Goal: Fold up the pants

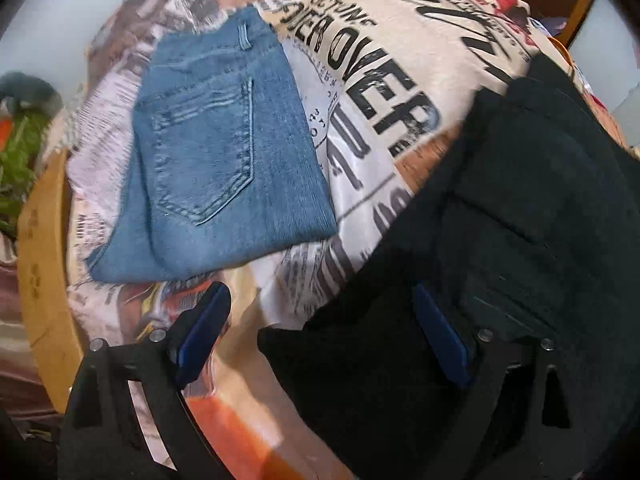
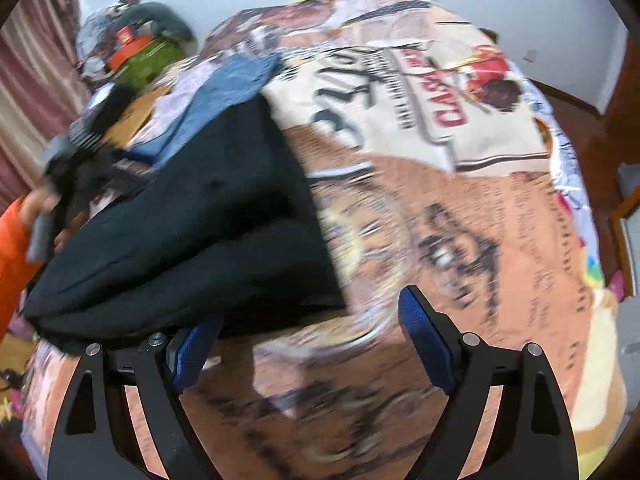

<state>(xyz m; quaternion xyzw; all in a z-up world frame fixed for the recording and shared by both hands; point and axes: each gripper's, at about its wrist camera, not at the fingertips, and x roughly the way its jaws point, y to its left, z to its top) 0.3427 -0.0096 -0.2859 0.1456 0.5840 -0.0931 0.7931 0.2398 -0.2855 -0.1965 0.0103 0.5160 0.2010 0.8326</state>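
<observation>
The left gripper (image 1: 324,332) is sitting at the bottom of its frame, pointing steeply downward, its jaws standing wide apart with blue pads (image 1: 202,336) gripping nothing. The right gripper (image 2: 316,340) is likewise tilting down at the bottom of its frame, jaws spread wide and empty. An orange sleeve (image 2: 14,248) is showing at the left edge.

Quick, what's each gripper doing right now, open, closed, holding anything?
Left gripper: jaws open, holding nothing, over the edge of the black pants.
Right gripper: jaws open, holding nothing, beside the black pants.
</observation>
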